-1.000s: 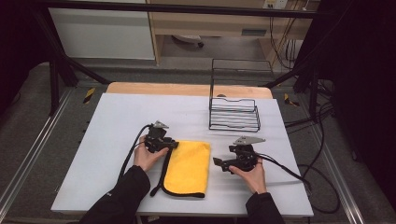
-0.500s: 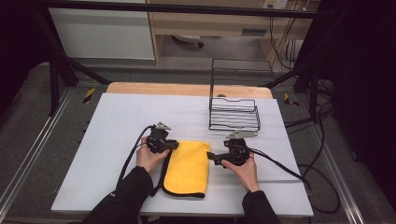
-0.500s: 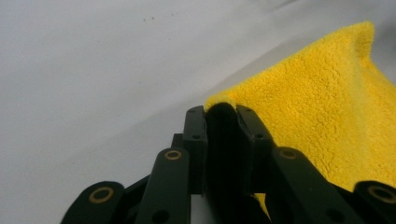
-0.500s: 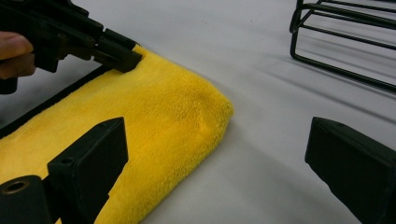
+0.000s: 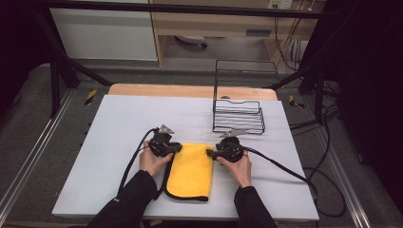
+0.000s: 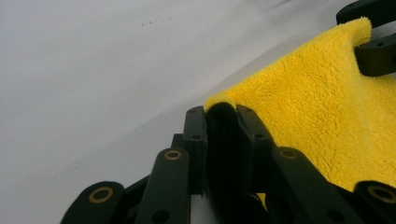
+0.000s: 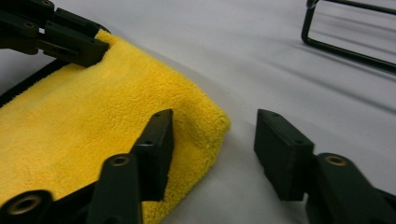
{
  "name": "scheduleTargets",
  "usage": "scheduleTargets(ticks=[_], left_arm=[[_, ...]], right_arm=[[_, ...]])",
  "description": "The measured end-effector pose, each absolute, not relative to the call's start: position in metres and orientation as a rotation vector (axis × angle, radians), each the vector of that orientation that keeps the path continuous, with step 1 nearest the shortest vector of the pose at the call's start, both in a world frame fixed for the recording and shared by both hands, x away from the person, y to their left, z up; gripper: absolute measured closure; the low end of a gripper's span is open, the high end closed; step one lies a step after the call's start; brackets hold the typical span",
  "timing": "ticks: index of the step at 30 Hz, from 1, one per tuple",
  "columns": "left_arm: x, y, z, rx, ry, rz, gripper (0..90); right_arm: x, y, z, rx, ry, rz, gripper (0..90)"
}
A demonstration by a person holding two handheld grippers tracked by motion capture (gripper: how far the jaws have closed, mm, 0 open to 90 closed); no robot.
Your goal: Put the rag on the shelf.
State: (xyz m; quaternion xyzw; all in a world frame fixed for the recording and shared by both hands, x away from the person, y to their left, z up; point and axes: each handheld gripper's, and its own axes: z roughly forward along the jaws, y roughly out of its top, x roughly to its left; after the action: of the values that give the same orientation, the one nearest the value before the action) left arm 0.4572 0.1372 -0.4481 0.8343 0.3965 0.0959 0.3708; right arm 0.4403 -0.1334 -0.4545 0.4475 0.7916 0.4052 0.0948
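Left gripper (image 5: 177,148): clamped on far-left corner of yellow microfibre cloth (image 5: 190,170); hand stationary since earlier frames, grip tightened a second ago, then steady. Cloth: folded, flat on white table (image 5: 114,128), near edge, between both hands. Right gripper (image 5: 210,153): shifted inward from open table to far-right cloth corner; jaws just closing, corner between them, pads (image 7: 156,144) not yet pressing. Wire basket (image 5: 237,116): beyond, untouched. Judgement: second corner grip imminent; two-handed lift or unfold likely next.

Cloth corner (image 6: 219,100) hidden btwn left gripper (image 6: 223,122) jaws; wire rack (image 7: 348,28) cut off at top edge.
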Motion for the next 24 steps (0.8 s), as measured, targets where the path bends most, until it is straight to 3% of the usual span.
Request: scheduleTargets(ticks=[6,7,11,24], left_arm=[[0.456,0.136,-0.448,2.151,0.993,0.270,75.2],[0.457,0.138,-0.448,2.152,0.984,0.262,75.2],[0.459,0.141,-0.449,2.121,1.011,0.210,77.1],[0.446,0.153,-0.424,2.028,0.960,0.244,80.1]], right_arm=[[0.441,-0.132,-0.455,1.392,2.376,1.237,67.5],[0.441,-0.132,-0.455,1.427,2.380,1.253,73.8],[0.441,-0.131,-0.454,1.468,2.384,1.262,81.0],[0.429,-0.136,-0.432,1.412,2.335,1.351,83.1]])
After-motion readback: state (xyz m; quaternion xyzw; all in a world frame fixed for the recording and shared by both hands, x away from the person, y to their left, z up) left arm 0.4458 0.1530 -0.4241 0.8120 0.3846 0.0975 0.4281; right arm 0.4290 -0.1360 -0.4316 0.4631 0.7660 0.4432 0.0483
